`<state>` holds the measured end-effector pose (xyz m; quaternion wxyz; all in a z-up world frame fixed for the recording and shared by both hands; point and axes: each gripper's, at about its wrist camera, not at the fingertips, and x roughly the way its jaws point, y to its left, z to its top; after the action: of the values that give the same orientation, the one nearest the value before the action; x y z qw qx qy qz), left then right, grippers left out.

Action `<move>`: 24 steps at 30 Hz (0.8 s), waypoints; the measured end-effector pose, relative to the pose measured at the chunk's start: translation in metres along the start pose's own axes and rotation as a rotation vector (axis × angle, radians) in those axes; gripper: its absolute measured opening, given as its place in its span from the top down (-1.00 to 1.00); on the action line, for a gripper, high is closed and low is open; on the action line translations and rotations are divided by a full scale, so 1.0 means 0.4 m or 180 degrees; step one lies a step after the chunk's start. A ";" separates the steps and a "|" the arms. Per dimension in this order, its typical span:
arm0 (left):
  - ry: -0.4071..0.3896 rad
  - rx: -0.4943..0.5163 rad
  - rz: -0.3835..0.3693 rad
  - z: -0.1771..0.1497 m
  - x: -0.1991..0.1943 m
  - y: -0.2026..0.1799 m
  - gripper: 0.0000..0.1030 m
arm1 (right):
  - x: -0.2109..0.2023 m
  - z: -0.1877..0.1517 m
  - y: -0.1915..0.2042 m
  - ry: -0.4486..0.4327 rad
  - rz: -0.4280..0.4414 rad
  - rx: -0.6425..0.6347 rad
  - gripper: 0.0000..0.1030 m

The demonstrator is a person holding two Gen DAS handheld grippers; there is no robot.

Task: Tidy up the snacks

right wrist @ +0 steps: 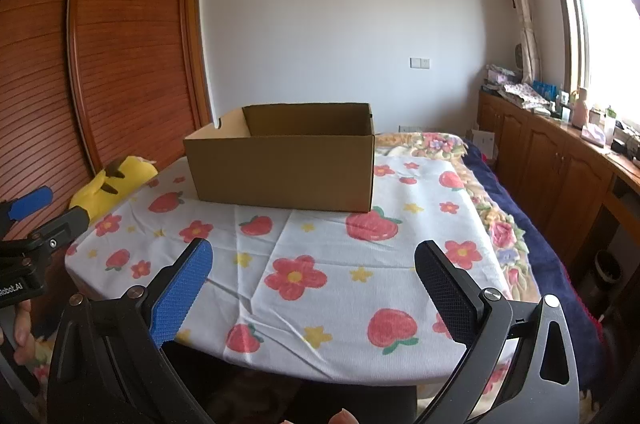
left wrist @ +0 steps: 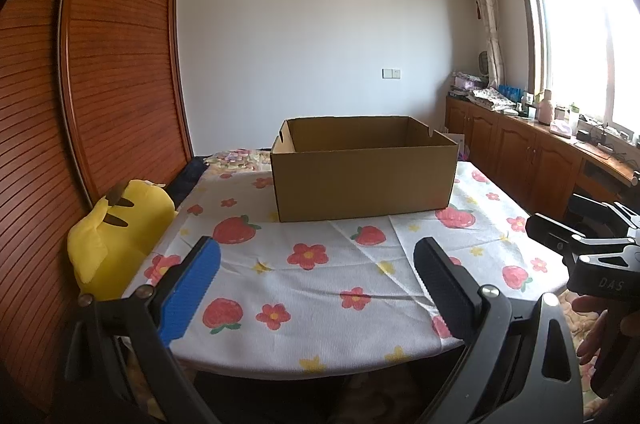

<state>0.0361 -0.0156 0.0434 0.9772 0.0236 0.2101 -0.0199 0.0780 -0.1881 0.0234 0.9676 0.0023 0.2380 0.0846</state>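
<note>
I held my left gripper (left wrist: 316, 284) low over the near edge of the table, its 2 fingers spread wide with nothing between them. My right gripper (right wrist: 314, 288) hung beside it, just as wide and bare. The cardboard box (left wrist: 362, 178) stood open-topped at the far side of the strawberry tablecloth (left wrist: 320, 288), well apart from both grippers; I could not see its floor. A yellow plush toy (left wrist: 110, 242) leaned at the table's left edge against the wooden wardrobe (left wrist: 116, 48).

White wall (left wrist: 300, 24), slatted wooden wardrobe (left wrist: 116, 56), bright window (left wrist: 580, 44).
</note>
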 end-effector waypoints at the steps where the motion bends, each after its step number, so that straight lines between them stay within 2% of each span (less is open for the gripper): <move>1: -0.0011 0.0001 0.0004 0.000 -0.002 0.000 -0.91 | 0.000 0.000 0.000 -0.0003 -0.0004 0.0000 -0.99; 24: -0.0044 -0.0015 0.0012 0.003 -0.013 0.001 -0.92 | -0.012 0.004 0.005 -0.0044 -0.0015 0.0016 -0.99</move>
<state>0.0321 -0.0153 0.0467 0.9787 0.0216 0.2034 -0.0177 0.0744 -0.1867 0.0270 0.9694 0.0047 0.2315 0.0816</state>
